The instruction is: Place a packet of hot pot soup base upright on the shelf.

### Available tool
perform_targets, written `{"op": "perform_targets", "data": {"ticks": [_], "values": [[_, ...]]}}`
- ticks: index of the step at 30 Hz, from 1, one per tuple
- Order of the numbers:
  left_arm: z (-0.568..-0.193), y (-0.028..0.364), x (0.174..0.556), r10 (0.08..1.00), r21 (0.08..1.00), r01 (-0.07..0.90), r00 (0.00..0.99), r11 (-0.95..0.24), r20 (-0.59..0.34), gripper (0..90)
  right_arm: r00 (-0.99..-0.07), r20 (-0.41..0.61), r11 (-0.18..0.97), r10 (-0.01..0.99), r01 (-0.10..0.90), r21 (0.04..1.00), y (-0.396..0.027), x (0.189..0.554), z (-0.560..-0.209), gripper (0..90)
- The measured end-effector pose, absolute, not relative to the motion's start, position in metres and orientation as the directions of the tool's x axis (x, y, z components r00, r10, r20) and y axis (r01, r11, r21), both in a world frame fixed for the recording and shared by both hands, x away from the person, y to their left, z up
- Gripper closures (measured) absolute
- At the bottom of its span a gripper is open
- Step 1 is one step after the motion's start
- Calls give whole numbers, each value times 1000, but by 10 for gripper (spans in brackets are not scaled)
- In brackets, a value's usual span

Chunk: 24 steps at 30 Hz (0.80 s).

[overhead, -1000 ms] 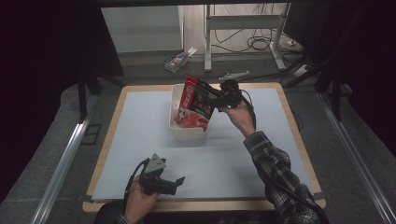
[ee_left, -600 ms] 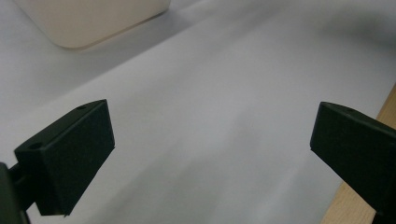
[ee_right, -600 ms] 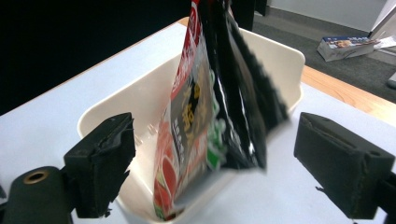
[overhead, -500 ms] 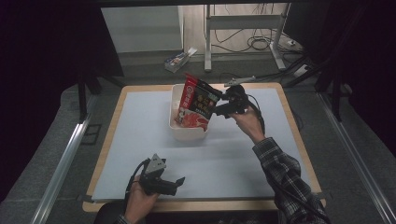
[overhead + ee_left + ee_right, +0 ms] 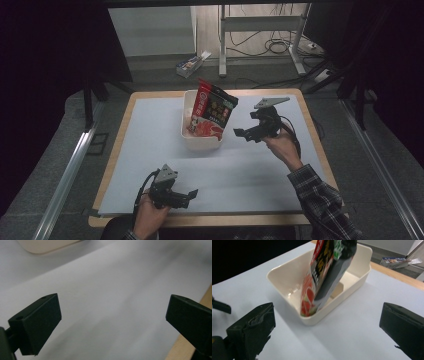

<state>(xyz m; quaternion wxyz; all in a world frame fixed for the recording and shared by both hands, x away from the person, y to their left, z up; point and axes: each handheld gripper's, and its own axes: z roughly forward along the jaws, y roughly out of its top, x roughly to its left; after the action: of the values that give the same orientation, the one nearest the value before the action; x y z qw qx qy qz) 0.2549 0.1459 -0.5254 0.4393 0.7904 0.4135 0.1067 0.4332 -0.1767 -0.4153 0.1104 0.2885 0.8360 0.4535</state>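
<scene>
A red and black snack bag [image 5: 212,109] stands tilted inside a white tub [image 5: 201,142] at the back middle of the table. In the right gripper view the bag [image 5: 325,275] leans in the tub [image 5: 287,272], its base at the near wall. My right gripper [image 5: 246,134] hangs open just right of the tub with nothing between its jaws. My left gripper [image 5: 187,195] rests open near the front edge over the pale mat [image 5: 240,175], holding nothing; its own view has bare mat [image 5: 112,305] between the jaws.
The wooden table edge [image 5: 210,220] borders the mat. A small box [image 5: 192,62] lies on the floor beyond the table, beside a metal stand [image 5: 260,30] and cables. Dark curtains flank both sides.
My right gripper has let go of the bag's top and drawn back to the right of the tub. The bag stays leaning in the tub. The left gripper has not moved.
</scene>
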Motion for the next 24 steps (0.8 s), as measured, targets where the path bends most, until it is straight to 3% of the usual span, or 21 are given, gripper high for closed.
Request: {"op": "perform_targets", "data": {"ticks": [13,24], "values": [[-523,146,253,745,792,525,652,-311,-140,10,-819,56,446,571,367,816,-202,391,-431,4],[-521,152,253,758,808,484,648,-336,-73,5,-778,44,433,627,395,810,-229,360,-453,0]]}}
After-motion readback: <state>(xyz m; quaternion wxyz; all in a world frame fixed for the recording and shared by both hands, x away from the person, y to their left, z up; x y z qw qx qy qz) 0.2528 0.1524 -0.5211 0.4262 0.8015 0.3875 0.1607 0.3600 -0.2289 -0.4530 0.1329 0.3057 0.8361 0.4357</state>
